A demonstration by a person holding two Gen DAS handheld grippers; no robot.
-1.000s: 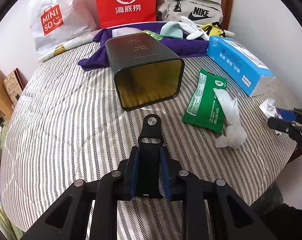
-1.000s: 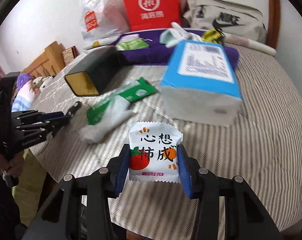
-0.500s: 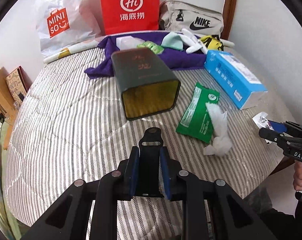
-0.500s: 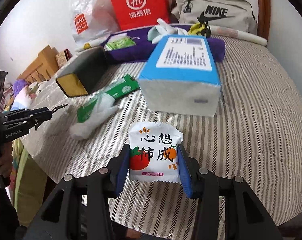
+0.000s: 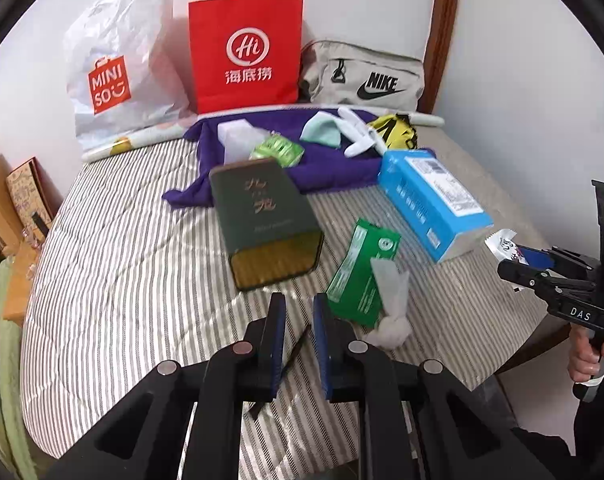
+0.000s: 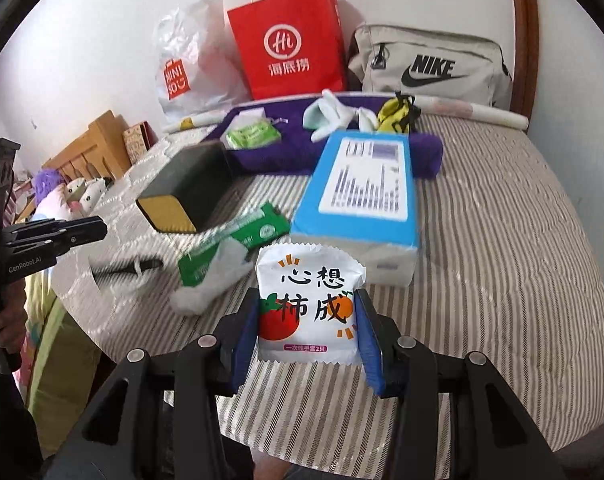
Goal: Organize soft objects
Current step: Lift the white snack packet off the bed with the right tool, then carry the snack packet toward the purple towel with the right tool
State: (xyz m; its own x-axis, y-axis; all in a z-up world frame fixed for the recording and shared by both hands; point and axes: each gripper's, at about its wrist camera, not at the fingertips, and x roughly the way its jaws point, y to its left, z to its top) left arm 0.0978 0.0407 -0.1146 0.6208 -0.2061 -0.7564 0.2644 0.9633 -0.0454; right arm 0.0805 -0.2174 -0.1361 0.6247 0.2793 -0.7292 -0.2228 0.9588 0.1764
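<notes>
The striped bed (image 5: 114,280) carries everything. At its head, beyond the dark green box (image 5: 262,216), stand a red paper bag (image 5: 244,54), a white MINISO bag (image 5: 118,76) and a beige Nike bag (image 5: 366,80); their contents cannot be seen. The green box lies on its side, its open gold-lined mouth showing nothing inside. Right of it sits the blue tissue pack (image 5: 430,200); nearer, a green wipes pack (image 5: 362,276) with a white tissue (image 5: 390,308) pulled out. The right gripper (image 6: 308,328) pinches a white sachet (image 6: 310,308). The left gripper (image 5: 298,332) has its jaws slightly parted, holding nothing, a thin dark strap lying beneath them.
</notes>
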